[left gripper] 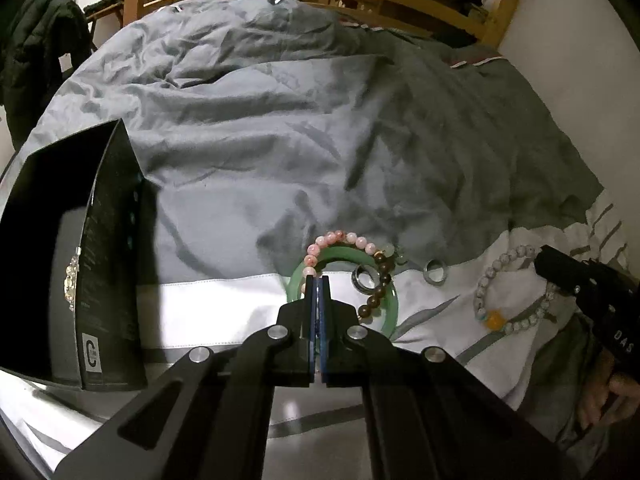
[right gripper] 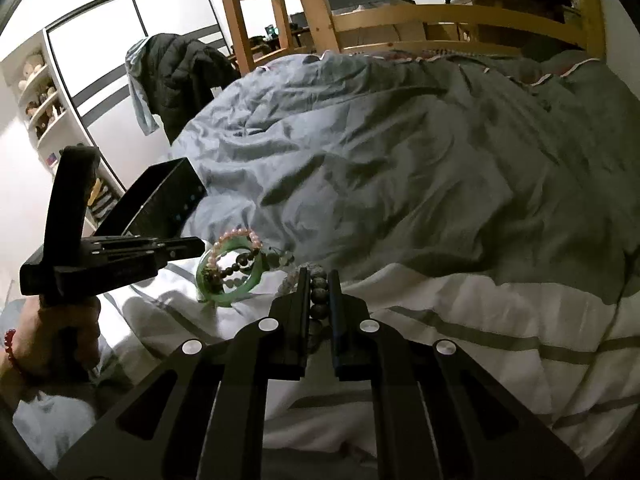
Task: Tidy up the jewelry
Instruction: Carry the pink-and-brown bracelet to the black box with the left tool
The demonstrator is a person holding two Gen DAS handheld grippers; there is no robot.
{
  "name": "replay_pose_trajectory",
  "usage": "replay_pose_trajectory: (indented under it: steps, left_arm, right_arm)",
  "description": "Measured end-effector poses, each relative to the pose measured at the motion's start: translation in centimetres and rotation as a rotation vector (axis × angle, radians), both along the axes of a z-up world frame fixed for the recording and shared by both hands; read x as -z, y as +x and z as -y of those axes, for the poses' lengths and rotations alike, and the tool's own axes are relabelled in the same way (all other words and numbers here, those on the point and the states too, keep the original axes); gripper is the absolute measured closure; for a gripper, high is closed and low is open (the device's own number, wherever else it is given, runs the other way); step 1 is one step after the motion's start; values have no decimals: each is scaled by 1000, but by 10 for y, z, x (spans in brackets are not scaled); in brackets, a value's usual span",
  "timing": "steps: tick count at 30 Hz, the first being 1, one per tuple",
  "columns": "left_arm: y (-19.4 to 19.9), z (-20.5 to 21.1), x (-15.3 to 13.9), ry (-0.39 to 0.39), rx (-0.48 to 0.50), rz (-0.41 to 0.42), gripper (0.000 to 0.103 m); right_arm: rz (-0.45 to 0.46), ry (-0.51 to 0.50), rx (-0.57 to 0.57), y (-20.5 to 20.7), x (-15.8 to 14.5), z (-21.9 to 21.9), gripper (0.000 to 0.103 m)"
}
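Observation:
My left gripper (left gripper: 319, 280) is shut on the near rim of a green jade bangle (left gripper: 384, 316) lying on the bed; a pink and brown bead bracelet (left gripper: 352, 240) lies across the bangle. Two dark rings (left gripper: 365, 278) (left gripper: 436, 272) lie right of it. My right gripper (right gripper: 319, 280) is shut on a grey-white bead bracelet (right gripper: 320, 294), which shows in the left wrist view (left gripper: 504, 300) with a yellow bead. The bangle (right gripper: 236, 296) and the left gripper (right gripper: 188, 246) show at the left of the right wrist view. An open black box (left gripper: 108, 260) stands at the left.
A crumpled grey duvet (left gripper: 300, 120) covers the bed beyond the white striped sheet (left gripper: 224, 304). A wooden bed frame (right gripper: 440, 20) stands behind. A dark jacket (right gripper: 180, 76) hangs at the left. Something shiny (left gripper: 72, 276) sits at the box wall.

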State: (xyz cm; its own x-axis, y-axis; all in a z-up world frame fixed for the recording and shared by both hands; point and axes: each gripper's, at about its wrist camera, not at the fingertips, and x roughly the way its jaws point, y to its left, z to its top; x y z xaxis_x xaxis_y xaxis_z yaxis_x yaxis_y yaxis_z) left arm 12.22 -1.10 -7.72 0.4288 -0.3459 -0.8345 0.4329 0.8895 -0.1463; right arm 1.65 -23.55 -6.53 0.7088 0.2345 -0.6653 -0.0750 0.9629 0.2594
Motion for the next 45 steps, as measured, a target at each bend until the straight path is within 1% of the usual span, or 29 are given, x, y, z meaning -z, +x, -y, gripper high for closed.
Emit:
replay_pose_trajectory:
  steps: [2,6,8,9,10,11,12,14,15,16,18,19,20,22,27,31,35,41,45]
  left_arm:
    - [1,0,3,-2,-3,-17,102]
    - [6,5,1,9,6,23,101]
    - [10,13,3,40,24,37,93]
    - [12,17,6,57,34,38,76]
    - [14,20,10,68,46,28,48]
    - [15,22,14,77,51,24,38]
    - [14,25,17,89,61,28,34]
    - [12,29,18,109,77,37,35]
    - [12,28,17,102,79,40,40]
    - [12,26,16,87,79,37,63]
    - [15,20,16,69,53,14,82]
    - [17,15,16,41,41,-4,87]
    - [19,11,15,23,28,-15,88]
    - [20,8,13,9,18,-19,95]
    - [10,13,-1,20,38,54,95]
    - [9,10,-7,5,34,63,95]
    - [7,4,-17,-28,15,78,95]
    - [-1,-6,-36,-73,-3,108,95]
    - [-11,-12,-48,-99,-9,130,95]
  right_arm:
    - [-7,0,-6,1,1,-1,94]
    - [-15,-1,-8,1,2,-1,94]
    - [-20,3,-4,2,4,0,94]
    - [-22,7,-3,2,4,0,94]
    - [-25,10,-2,2,5,1,94]
    - [-27,11,-2,2,5,1,94]
    - [-28,10,-3,2,5,0,94]
    - [-27,6,-5,2,5,0,94]
    - [-27,4,-6,2,5,-1,94]
    - [-27,5,-4,2,5,-1,94]
    - [-27,7,-2,2,5,-1,94]
    - [-26,8,-1,2,5,-1,94]
    - [-27,9,1,2,5,0,94]
    - [-26,11,3,2,4,0,93]
    - [-18,11,8,0,3,1,94]
    - [-7,16,11,-2,0,3,94]
    - [13,21,14,-5,-6,4,94]
    - [56,26,18,-13,-26,2,94]
    - [104,35,26,-21,-47,2,94]
